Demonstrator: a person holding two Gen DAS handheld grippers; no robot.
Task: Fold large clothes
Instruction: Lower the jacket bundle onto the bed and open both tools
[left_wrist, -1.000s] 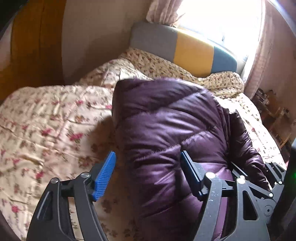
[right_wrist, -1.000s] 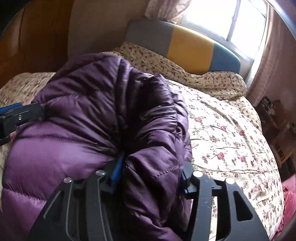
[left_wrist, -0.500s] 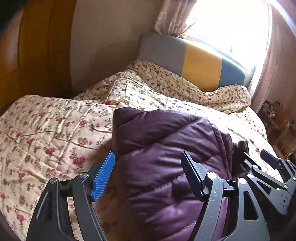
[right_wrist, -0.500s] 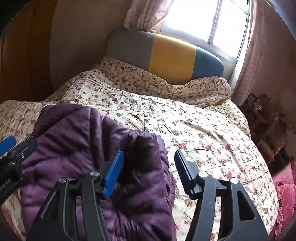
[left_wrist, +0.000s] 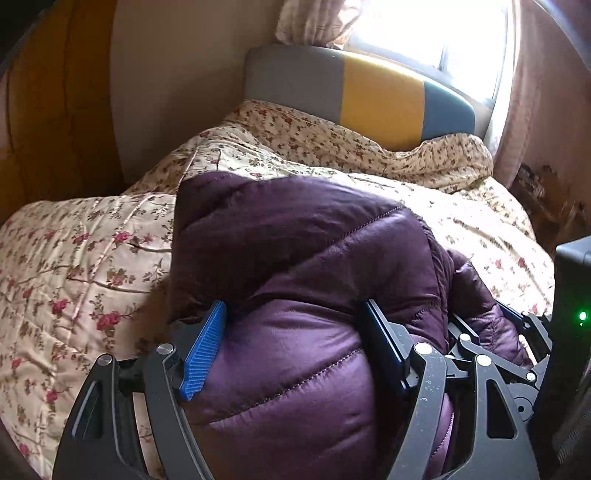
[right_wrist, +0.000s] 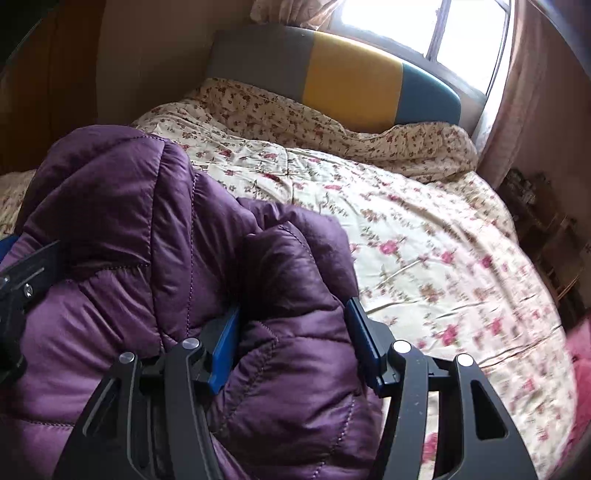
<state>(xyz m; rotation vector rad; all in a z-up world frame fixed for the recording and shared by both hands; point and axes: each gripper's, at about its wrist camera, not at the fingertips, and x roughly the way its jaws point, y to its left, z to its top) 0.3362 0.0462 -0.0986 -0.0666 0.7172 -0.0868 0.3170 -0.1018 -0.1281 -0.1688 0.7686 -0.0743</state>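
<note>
A purple quilted down jacket lies bunched on the floral bed quilt. My left gripper stands wide open with the jacket's thick folded bulk between its blue pads, the fabric bulging against both. My right gripper is also open and straddles a thick fold of the same jacket; the fabric fills the gap. The right gripper shows at the right edge of the left wrist view, and the left gripper at the left edge of the right wrist view.
A headboard in grey, yellow and blue stands at the far end under a bright window. A rumpled quilt ridge lies before it. A wooden wardrobe is on the left, cluttered shelves on the right, pink cloth at right.
Half a second ago both grippers were pulled back above the jacket; now both have pushed forward and down, so the jacket's folds fill the space between their pads.
</note>
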